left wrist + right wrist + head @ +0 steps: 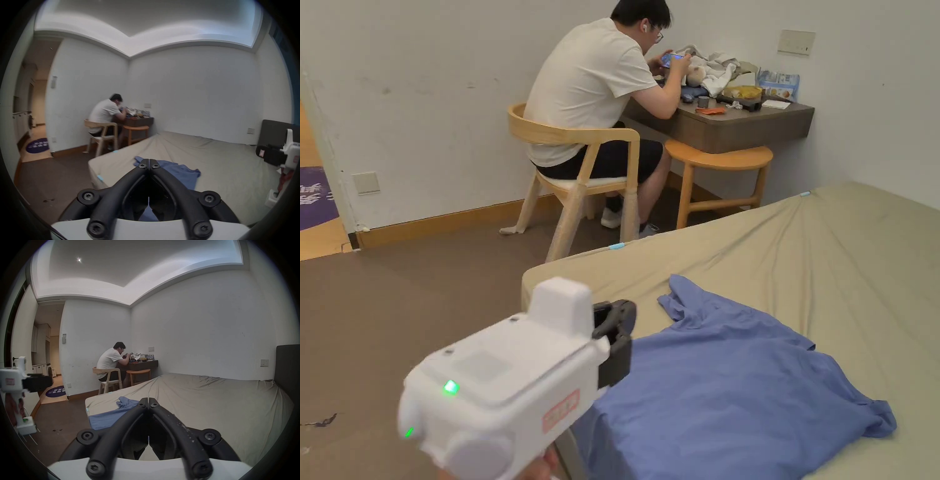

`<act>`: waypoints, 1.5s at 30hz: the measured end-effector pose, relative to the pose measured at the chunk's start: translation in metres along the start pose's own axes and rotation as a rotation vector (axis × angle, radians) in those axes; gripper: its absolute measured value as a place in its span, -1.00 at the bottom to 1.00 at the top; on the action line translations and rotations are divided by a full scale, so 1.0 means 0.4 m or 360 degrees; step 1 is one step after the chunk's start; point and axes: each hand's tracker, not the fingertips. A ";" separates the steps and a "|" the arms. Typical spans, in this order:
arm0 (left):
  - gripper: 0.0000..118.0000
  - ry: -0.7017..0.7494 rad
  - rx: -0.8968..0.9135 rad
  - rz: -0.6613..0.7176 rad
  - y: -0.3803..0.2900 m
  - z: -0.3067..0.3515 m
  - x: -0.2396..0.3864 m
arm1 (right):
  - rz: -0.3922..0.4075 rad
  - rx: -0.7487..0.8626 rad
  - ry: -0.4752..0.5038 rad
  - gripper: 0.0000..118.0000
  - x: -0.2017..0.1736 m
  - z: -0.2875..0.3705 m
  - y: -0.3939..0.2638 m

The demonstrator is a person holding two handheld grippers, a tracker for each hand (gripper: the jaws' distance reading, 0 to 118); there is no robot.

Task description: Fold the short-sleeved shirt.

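Black jaws on my left tongs (148, 162) are pressed tight together, tip to tip, with nothing between them. My right tongs (148, 401) are clenched the same way and hold nothing too. Both hang in the air at the near end of the bed (862, 250), above it and not touching it. From the head view I see the white body of the left tongs low down, with a small green light on top, just beside the near left side of the cloth.

Ahead of the tongs lies the blue short-sleeved shirt (737, 387). It is spread out on the tan sheet near the corner of the bed. It is soft and wrinkly, not flat. One sleeve (684, 303) is bunched up at the far end and the other sleeve (872, 422) sticks out to the right. The near part of the shirt seems to reach the near edge of the bed. From the left gripper view the shirt sits just past the closed tips and a bit to the right. From the right gripper view it sits past the tips and to the left.

Farther away, a person (600, 94) sits on a wooden chair (575, 181) at a dark desk (737, 125) by the white wall. A round wooden stool (719, 162) stands next to the chair.
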 end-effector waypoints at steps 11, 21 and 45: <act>-1.00 -0.0021 -0.1351 0.0051 -0.164 -0.779 -0.028 | -0.0031 -0.0176 -0.0010 -0.99 0.006 -0.043 -0.046; -0.28 0.0169 -0.1514 -0.0232 -0.237 -0.941 0.017 | -0.0006 -0.0230 -0.0035 -0.99 0.016 -0.099 -0.050; -1.00 -0.0150 -0.1307 -0.0123 -0.254 -0.946 0.011 | -0.0037 -0.0269 -0.0135 -0.99 0.060 -0.078 -0.070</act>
